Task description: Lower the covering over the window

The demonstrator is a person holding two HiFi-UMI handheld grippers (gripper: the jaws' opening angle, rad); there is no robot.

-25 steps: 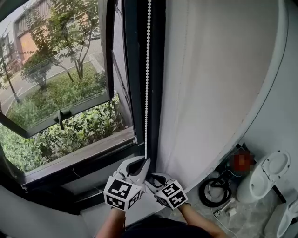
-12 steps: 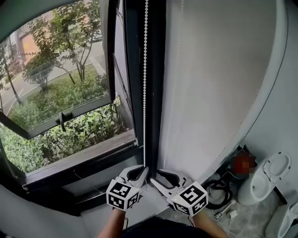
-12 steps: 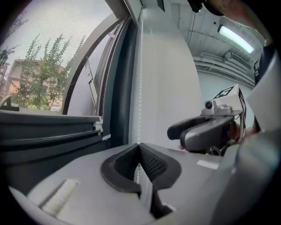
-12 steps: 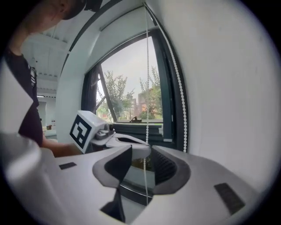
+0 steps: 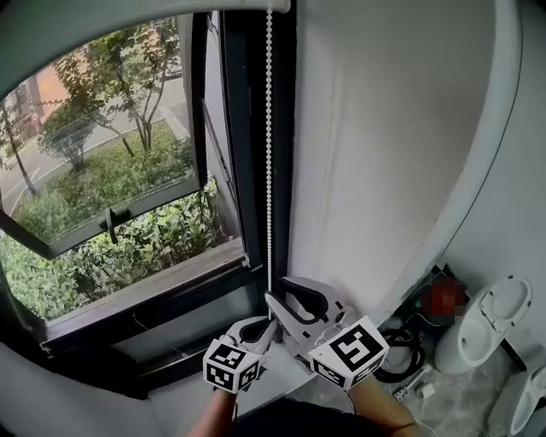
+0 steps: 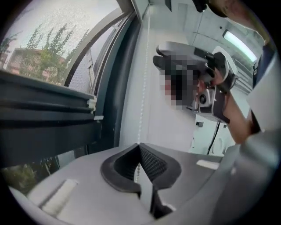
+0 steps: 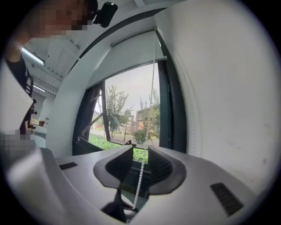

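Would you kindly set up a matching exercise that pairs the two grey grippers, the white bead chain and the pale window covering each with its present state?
Things:
1. grey left gripper
2. grey right gripper
3. white bead chain
4. pale roller covering

States:
A. hangs straight down beside the dark window frame
B. jaws apart, the chain passing between them unpinched
C. drawn down only a little from the top
D. jaws shut on the chain

Pairs: 1-D, 2-B, 3-A, 4-C.
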